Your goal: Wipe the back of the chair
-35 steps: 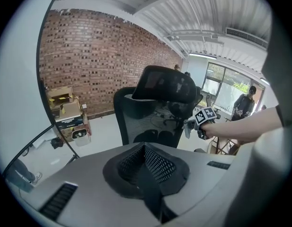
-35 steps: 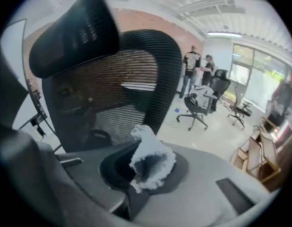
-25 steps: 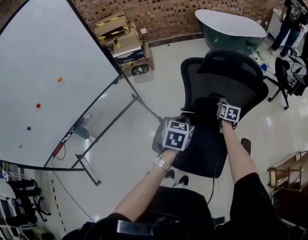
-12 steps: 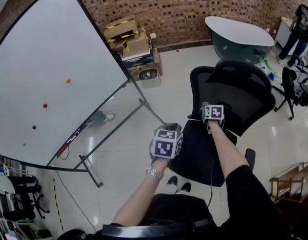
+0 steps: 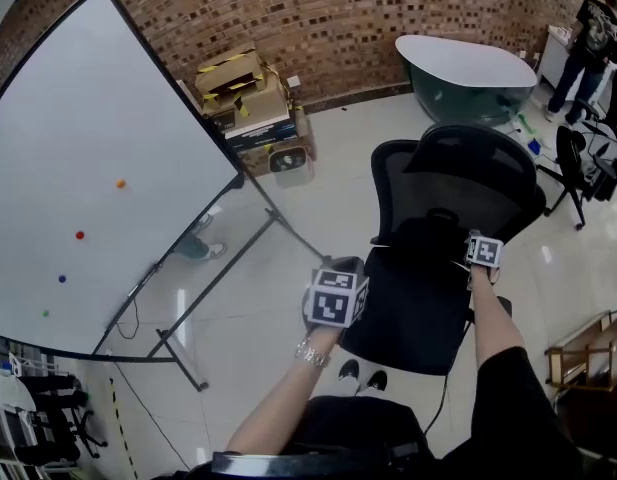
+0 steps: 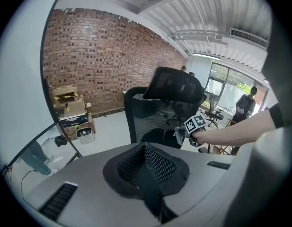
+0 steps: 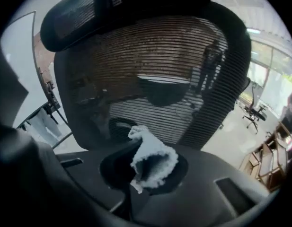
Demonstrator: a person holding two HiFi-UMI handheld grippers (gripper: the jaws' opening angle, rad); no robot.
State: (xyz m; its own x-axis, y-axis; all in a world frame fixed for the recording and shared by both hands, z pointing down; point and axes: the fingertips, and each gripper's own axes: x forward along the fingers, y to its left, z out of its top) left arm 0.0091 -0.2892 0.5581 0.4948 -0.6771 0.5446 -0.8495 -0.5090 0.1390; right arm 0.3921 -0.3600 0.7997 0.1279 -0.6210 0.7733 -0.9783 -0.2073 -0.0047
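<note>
Rightward went the right gripper (image 5: 482, 252), clamping the cloth (image 7: 153, 162); press it flat against the chair back (image 5: 468, 180). Left gripper (image 5: 336, 294) closed, empty.

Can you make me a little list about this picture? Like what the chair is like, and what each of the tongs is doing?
Chair: black office chair with a mesh back
Right tongs: shut on a white cloth, up close to the chair's back
Left tongs: shut, holding nothing, off to the side of the chair
Nearby: whiteboard, cardboard boxes, brick wall
</note>
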